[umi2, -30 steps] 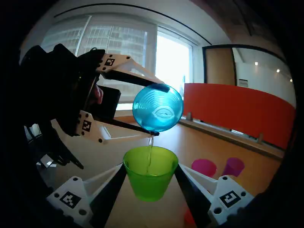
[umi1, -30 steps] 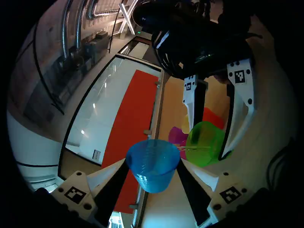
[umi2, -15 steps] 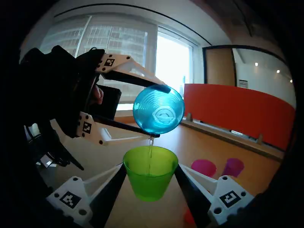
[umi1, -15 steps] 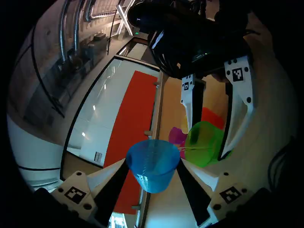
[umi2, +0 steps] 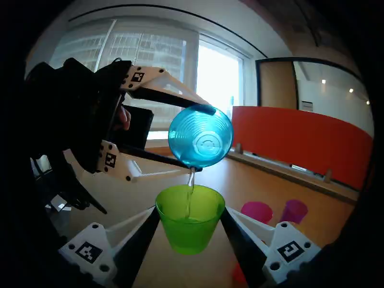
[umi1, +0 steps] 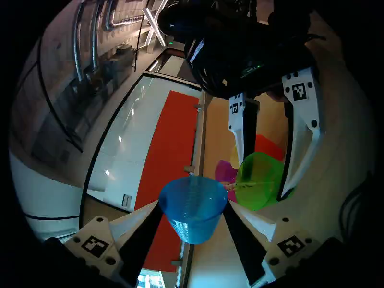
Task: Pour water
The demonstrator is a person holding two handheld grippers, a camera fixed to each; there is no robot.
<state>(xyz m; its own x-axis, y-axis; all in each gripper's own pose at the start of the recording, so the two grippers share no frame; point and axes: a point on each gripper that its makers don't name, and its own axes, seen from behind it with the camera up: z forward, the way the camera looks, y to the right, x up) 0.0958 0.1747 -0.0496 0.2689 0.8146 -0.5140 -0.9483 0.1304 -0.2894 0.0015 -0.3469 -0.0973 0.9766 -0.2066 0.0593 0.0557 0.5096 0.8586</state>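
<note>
Tipped blue cup pours water into green cup.
Left gripper clamps blue, right gripper clamps green.

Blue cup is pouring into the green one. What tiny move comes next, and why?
Probably tip the blue cup slightly further: its water stream is thin, it lands inside the green cup, and that cup seems to have room left.

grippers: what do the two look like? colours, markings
Same build: left gripper and right gripper each have two white tapered fingers with black inner strips, a square black-and-white marker tag at each finger base, and a bulky black body.
</note>
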